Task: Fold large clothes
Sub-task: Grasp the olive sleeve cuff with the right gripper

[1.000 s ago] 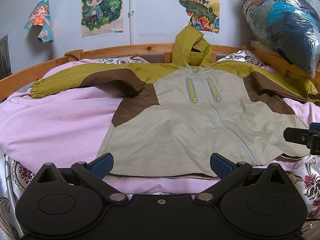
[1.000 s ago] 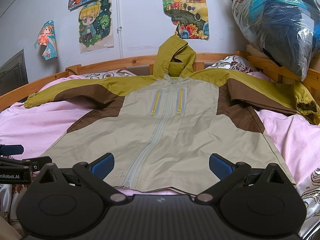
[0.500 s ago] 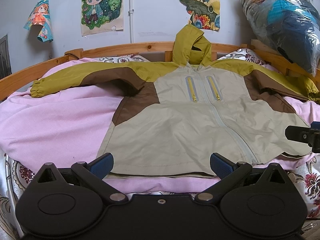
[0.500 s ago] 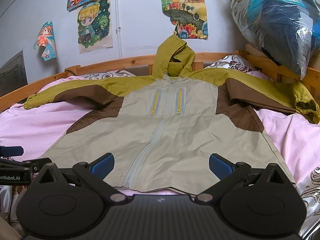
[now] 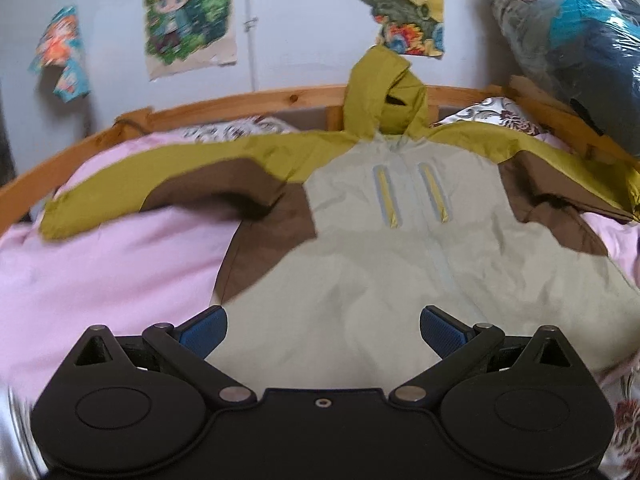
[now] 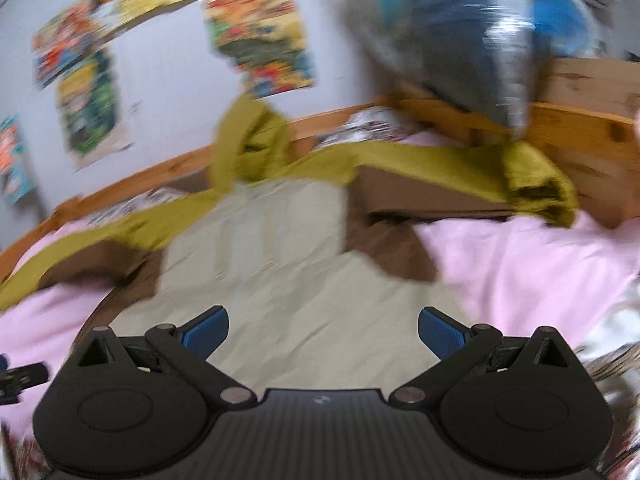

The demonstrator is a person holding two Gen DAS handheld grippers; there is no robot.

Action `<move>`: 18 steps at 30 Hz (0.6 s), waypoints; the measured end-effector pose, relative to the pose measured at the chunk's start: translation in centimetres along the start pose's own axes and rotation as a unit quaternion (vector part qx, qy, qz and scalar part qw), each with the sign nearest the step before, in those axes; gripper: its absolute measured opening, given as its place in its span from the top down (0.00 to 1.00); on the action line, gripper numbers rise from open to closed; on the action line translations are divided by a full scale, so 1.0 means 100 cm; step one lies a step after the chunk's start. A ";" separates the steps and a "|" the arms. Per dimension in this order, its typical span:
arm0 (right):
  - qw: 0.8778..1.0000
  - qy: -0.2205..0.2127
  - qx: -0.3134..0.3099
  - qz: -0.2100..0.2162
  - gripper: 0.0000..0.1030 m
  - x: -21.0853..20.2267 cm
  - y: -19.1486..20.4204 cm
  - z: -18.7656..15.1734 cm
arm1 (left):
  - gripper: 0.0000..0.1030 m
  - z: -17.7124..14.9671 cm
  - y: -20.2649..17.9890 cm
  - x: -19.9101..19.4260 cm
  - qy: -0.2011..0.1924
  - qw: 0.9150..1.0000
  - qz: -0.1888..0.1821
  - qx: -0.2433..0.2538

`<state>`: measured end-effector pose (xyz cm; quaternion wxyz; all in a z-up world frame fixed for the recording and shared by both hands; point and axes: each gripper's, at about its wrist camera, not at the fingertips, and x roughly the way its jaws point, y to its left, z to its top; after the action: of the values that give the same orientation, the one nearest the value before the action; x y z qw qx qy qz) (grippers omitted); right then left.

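Since 0.5 s ago both grippers have pushed forward over the jacket (image 5: 400,264), and the right one has also swung toward the right sleeve, so its view is now smeared with motion blur. The left gripper (image 5: 323,326) hangs above the pale lower front of the jacket, its 2 blue-padded fingers (image 5: 202,330) spread wide with nothing between them. The right gripper (image 6: 323,326) is likewise spread wide and empty, above the hem on the jacket's right side. The jacket lies face up and spread flat on the pink sheet (image 5: 100,280) of a wooden-framed bed (image 5: 248,100), zip closed, with 2 yellow chest zips (image 5: 390,200) on either side of it. Its olive hood (image 5: 384,92) leans up against the headboard rail, and both sleeves stretch outward; the right cuff (image 6: 536,184) is bunched near the bed's side board. A plastic-wrapped bundle (image 5: 572,44) sits at the bed's far right corner, and posters (image 5: 188,24) hang on the wall behind.
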<state>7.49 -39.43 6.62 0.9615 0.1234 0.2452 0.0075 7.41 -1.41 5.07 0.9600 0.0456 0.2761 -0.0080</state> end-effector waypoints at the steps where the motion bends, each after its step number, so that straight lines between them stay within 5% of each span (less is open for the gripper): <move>1: 1.000 -0.006 0.012 -0.014 0.00 0.002 -0.012 0.008 | 0.01 0.010 -0.002 0.003 0.001 1.000 -0.002 0.007; 7: 0.990 -0.036 0.013 -0.137 0.00 0.018 -0.074 0.042 | 0.01 0.066 -0.021 0.025 0.006 0.999 -0.025 0.039; 14: 0.961 -0.045 -0.116 -0.246 0.00 0.075 -0.106 0.062 | 0.01 0.086 -0.056 0.067 0.003 0.996 -0.060 0.061; 18: 0.932 -0.048 -0.227 -0.280 0.03 0.116 -0.095 0.059 | 0.01 0.081 -0.071 0.097 0.002 0.996 -0.078 0.043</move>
<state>20.07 -49.14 3.93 0.9376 -0.1714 0.2156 -0.2122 19.63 -9.12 6.17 0.9529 0.0653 0.2805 -0.0951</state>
